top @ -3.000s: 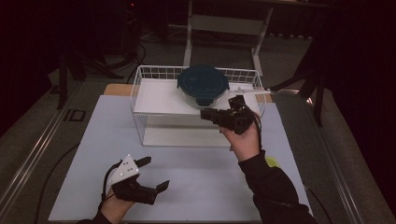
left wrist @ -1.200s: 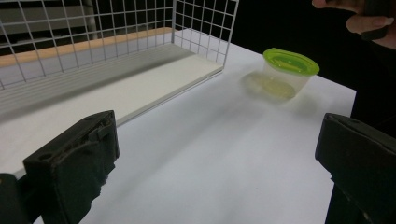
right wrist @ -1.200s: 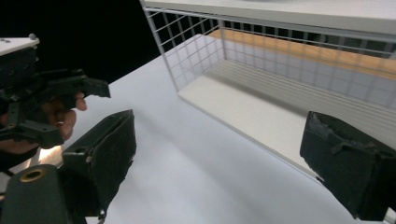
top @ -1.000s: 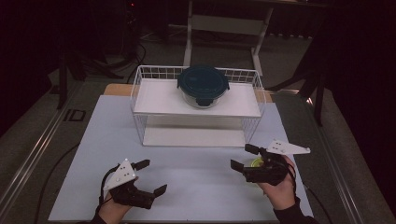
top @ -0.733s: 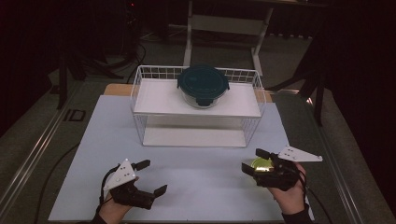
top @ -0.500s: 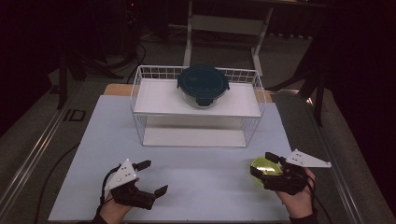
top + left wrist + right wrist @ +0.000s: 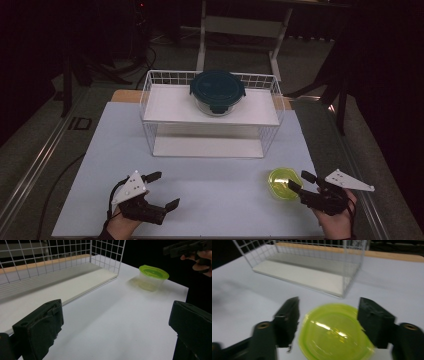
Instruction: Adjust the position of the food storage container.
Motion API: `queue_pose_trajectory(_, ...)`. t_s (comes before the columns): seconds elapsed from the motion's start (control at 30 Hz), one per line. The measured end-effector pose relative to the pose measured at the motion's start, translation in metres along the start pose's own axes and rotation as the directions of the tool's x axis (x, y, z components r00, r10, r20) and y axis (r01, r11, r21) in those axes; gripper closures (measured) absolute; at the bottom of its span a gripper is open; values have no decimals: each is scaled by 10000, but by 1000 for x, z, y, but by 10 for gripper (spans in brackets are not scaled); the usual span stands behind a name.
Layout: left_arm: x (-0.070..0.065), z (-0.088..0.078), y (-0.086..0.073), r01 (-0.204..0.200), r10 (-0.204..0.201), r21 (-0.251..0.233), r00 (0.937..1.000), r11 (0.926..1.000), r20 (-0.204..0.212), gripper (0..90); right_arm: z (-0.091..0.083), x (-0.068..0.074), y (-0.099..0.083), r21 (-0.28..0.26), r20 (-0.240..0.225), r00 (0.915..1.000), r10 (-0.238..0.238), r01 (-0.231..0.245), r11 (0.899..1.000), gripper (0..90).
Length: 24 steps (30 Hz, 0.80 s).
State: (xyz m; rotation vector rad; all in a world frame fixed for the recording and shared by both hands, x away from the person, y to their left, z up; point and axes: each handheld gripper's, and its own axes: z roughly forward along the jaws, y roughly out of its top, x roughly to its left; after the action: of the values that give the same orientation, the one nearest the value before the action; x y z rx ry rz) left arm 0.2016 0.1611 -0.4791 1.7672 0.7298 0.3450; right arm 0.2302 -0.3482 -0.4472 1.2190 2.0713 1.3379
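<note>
1. At the left of the high view, the left claw (image 7: 161,190) is held low over the white surface (image 7: 215,175), with its jaws wide apart and nothing between them.
2. In the middle, a white wire rack (image 7: 212,114) is seen standing on the surface. A round container with a dark teal lid (image 7: 217,91) is set on its upper shelf, well apart from both claws.
3. To the right, a small clear container with a yellow-green lid (image 7: 284,183) is placed on the surface, near the right front corner of the rack but not touching it.
4. The right claw (image 7: 298,182) is brought to this container from the right. In the right gripper view the lid (image 7: 335,332) is seen between the two jaws, which have just been closing. A gap is visible at both sides, so the container is not clamped yet.
5. It is judged that the container is light and can be pushed sideways if one jaw meets it before the other.
6. If only the lid edge is pinched, the lid may be pulled off or the container may tip when lifted.
7. The container is near the right edge of the surface, so a push away from the rack could send it over.
</note>
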Motion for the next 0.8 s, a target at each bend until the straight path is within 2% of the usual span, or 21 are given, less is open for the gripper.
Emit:
queue_pose_trajectory(0.07,0,0,0,-4,4,-10,10000,10000,12,0,-4,-6,-4,-21,252,9996,120,-119,9999,429)
queue_pose_trajectory(0.13,0,0,0,3,-3,-13,10000,10000,-3,0,-7,-11,-8,-12,457,9988,149,-149,9999,542)
queue_pose_trajectory(0.3,0,-1,0,-29,29,-64,10000,10000,-5,0,-11,-24,-20,306,930,9952,295,-325,9990,644)
queue_pose_trajectory(0.47,0,0,1,-26,26,-67,10000,10000,-14,0,-12,-36,-33,569,1215,9915,475,-547,9969,792)
queue_pose_trajectory(0.67,0,0,1,-53,53,-60,10000,10000,-13,0,-6,-46,-48,983,1376,9883,653,-792,9920,890)
queue_pose_trajectory(0.77,0,0,1,-71,71,-48,10000,10000,-23,0,-3,-46,-52,1204,1312,9893,640,-800,9895,897)
queue_pose_trajectory(0.8,0,0,1,-83,83,-33,10000,10000,-20,0,3,-45,-57,1508,1250,9902,626,-813,9852,900)
